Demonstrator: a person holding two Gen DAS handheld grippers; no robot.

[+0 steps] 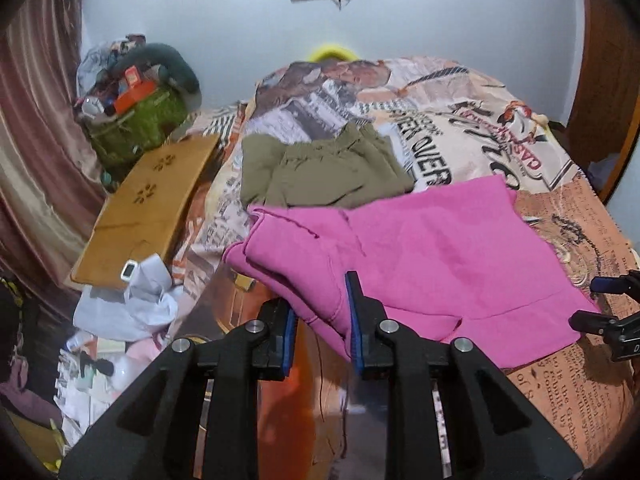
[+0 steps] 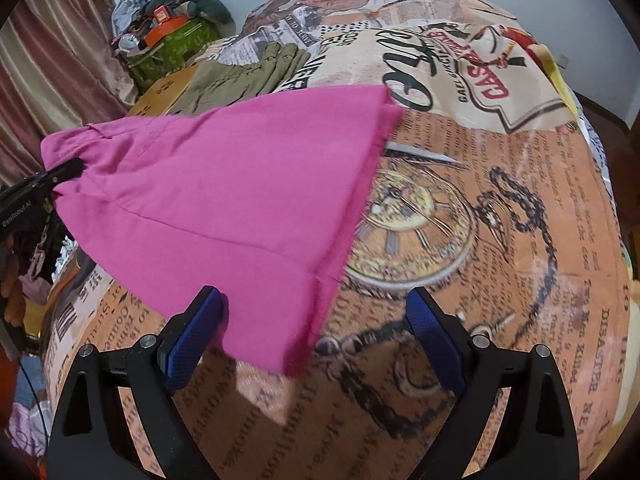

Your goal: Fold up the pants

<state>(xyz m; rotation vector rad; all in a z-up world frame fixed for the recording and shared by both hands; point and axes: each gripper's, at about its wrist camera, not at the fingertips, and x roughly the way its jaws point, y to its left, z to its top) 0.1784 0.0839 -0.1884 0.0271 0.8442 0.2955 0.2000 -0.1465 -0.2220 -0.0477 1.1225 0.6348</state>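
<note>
Pink pants (image 1: 420, 248) lie spread across a bed (image 2: 500, 280) covered in a newspaper-print sheet, one end lifted clear by the left claw (image 1: 322, 320). Its 2 blue pads are nearly together and pinch a bunched fold of the pink fabric, apparently to carry that end over the rest for a fold. The left claw tilts steeply down over the bed's near edge. The right claw (image 2: 316, 332) also angles down, jaws spread wide and holding nothing, with the garment's loose corner lying between them, seemingly ready to take it. An olive garment (image 1: 320, 168) sits already folded just beyond.
</note>
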